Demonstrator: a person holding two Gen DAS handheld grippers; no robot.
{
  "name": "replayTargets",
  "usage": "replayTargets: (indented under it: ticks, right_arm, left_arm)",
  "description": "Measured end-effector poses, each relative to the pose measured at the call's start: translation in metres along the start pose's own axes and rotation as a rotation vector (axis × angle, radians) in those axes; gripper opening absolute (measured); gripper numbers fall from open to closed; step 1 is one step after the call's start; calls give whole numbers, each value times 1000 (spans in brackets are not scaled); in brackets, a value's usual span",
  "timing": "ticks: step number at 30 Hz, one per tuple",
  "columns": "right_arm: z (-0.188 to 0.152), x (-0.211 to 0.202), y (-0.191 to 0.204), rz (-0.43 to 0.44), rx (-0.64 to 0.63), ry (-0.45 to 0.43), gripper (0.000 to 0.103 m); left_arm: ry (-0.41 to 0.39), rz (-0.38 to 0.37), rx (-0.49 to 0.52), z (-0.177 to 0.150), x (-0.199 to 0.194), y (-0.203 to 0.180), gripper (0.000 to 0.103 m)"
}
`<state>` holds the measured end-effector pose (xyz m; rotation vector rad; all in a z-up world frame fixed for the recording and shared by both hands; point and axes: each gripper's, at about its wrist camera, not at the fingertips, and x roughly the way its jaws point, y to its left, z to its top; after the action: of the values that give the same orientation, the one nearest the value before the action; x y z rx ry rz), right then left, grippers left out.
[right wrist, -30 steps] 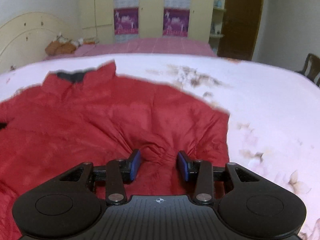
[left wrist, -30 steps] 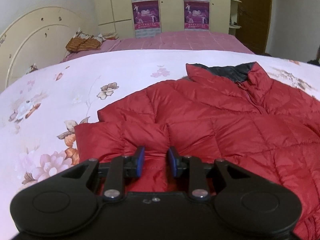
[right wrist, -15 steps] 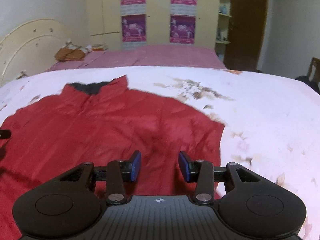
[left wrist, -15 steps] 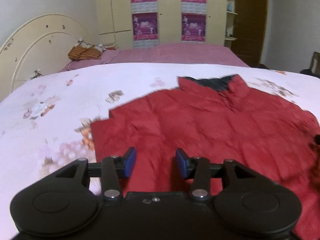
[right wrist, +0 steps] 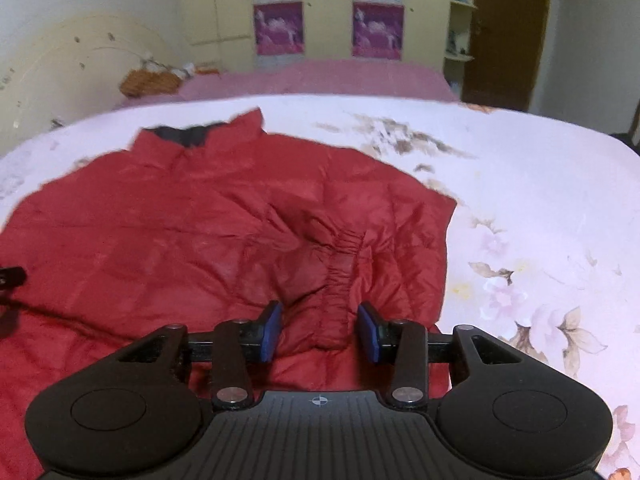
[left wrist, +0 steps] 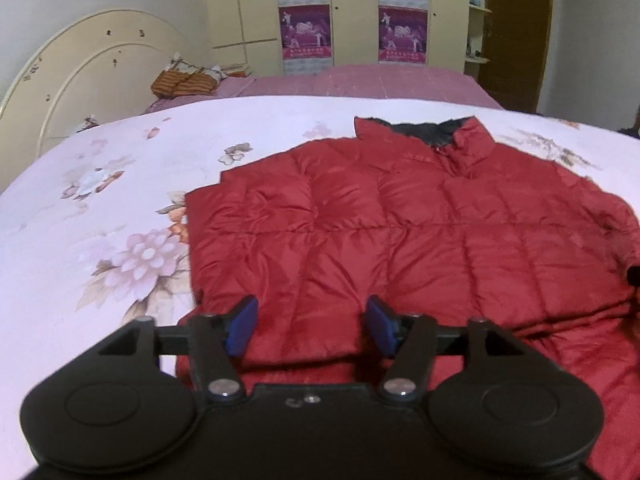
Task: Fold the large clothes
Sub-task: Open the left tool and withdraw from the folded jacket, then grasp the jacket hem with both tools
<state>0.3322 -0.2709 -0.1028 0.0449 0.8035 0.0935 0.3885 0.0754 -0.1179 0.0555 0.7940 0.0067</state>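
A red quilted jacket (left wrist: 400,232) lies flat on the floral bedsheet (left wrist: 100,208), dark-lined collar (left wrist: 424,132) at the far end. My left gripper (left wrist: 308,322) hovers over the jacket's near left part. Its jaws are opening, and nothing is between the blue pads (left wrist: 240,326). In the right wrist view the jacket (right wrist: 180,232) has a sleeve folded in over it, and the gathered cuff (right wrist: 340,272) lies just ahead of my right gripper (right wrist: 318,330). That gripper stands open above the cloth, with its pads clear of it.
A second bed with a pink cover (left wrist: 360,80) stands behind, with an orange-brown bundle (left wrist: 184,82) on it. There is a cream headboard (left wrist: 80,76) at the left, a wardrobe with purple posters (left wrist: 306,32) at the back and a brown door (right wrist: 508,32) at the right.
The left jaws have spread much wider. Both grippers have drawn back and up from the jacket, so more of it shows. The right jaws keep the same gap.
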Motion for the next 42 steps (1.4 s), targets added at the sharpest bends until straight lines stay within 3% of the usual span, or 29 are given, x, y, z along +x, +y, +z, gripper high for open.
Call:
replayTargets:
  ticks: [7,8,9,10,19,26,34,42]
  right_arm:
    - [-15,-26,-1,106,9,18,43]
    - [-18,-30,-1,116,10,21,57]
    - [-20,-35,-1,123,11,17,86]
    - [-24,-41,-1,126,12,-2,93]
    - [-54,-96,4,134,21,-39,94]
    - [-93,-133,12,50,2,-11,94]
    - [-140,-167,18,-40,6,45,94]
    - [-178,-186,7,-125,35,95,94]
  left_arm:
    - [19,-1,2,-17,-35,-14,70]
    - [20,0,2,-19,-39,-15,72]
    - [21,1,3,-22,-44,-17,74]
    - [23,1,5,-25,-49,-18,74]
    - [36,-38,76,-52,-86,-24,81]
    - [25,-80,126,-80,-106,-14,81]
    - [40,-102,123,-123,-130,27,81]
    - [82,-74,44,-152,-145,76,81]
